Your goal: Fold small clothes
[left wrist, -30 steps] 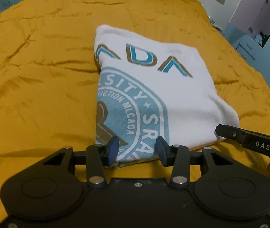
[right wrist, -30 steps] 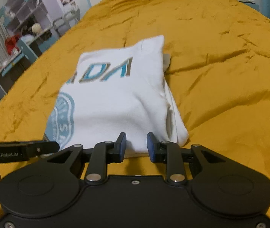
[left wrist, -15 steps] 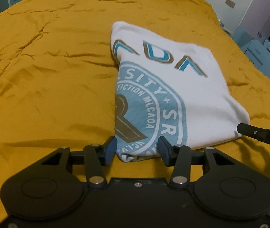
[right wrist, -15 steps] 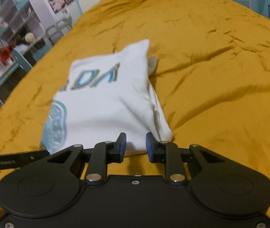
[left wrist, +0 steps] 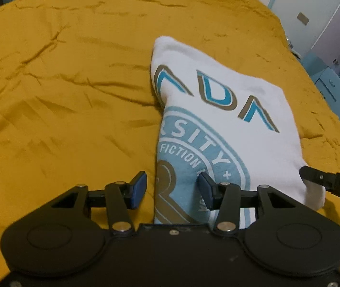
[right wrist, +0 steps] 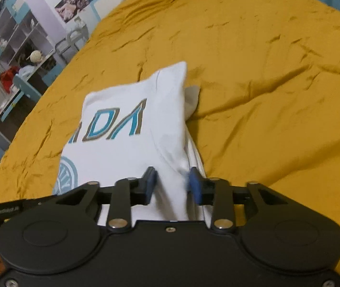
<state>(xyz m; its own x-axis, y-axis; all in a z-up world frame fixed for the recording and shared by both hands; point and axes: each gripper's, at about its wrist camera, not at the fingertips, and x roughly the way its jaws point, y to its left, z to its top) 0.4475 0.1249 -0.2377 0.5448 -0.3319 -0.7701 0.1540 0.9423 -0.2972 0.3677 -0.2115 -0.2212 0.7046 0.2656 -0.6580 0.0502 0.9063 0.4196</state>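
A folded white T-shirt (left wrist: 229, 124) with a blue round print and blue-brown letters lies on the mustard-yellow bedcover (left wrist: 62, 95). My left gripper (left wrist: 172, 189) is open, its fingers straddling the shirt's near left edge. My right gripper (right wrist: 172, 185) is open around the shirt's near right edge, with cloth (right wrist: 131, 143) between the blue pads. The right gripper's finger (left wrist: 332, 181) shows at the right edge of the left wrist view. The shirt's near hem is hidden under both gripper bodies.
The bedcover (right wrist: 265, 71) spreads wide on all sides with wrinkles. Blue drawers (left wrist: 330, 81) stand beyond the bed's right side. A shelf unit and a desk with clutter (right wrist: 19, 55) stand past the bed's left side.
Both grippers have moved forward over the shirt's near edge, so the shirt fills more of each view. The left fingers have spread a little wider.
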